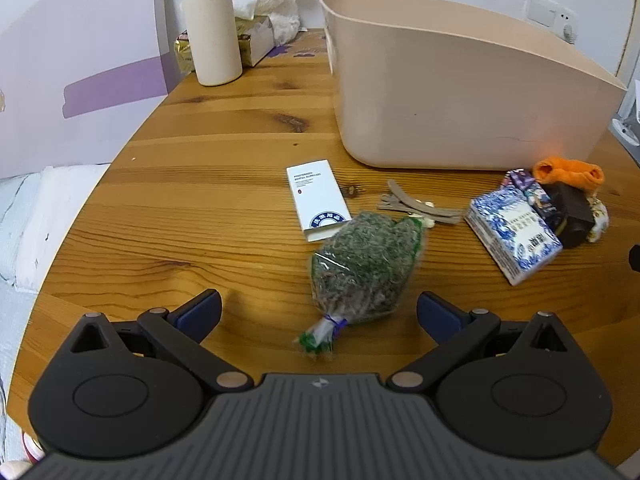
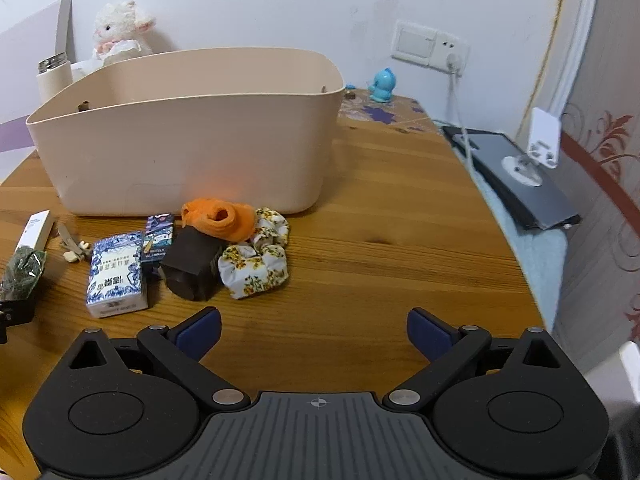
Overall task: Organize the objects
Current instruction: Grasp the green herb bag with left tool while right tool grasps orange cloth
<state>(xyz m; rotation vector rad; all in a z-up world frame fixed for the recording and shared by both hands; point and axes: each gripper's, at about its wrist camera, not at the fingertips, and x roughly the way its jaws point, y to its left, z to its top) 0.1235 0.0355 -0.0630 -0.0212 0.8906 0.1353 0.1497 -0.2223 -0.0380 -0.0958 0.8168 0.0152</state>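
A beige plastic bin (image 1: 460,92) (image 2: 192,148) stands on the wooden table. In front of it lie a bag of dried green herbs (image 1: 366,266) (image 2: 20,268), a white box (image 1: 318,200), beige hair clips (image 1: 416,206), a blue-and-white box (image 1: 514,232) (image 2: 116,276), a dark brown block (image 2: 192,268), an orange cloth (image 2: 220,218) and a floral scrunchie (image 2: 256,268). My left gripper (image 1: 320,312) is open, its fingers on either side of the herb bag's tied end. My right gripper (image 2: 314,330) is open and empty, short of the scrunchie.
A cream flask (image 1: 212,32), a tissue box (image 1: 256,36) and a plush toy (image 2: 120,28) stand at the back left. A blue figurine (image 2: 384,84) sits at the back right. A dark flat device (image 2: 516,176) lies off the table's right edge.
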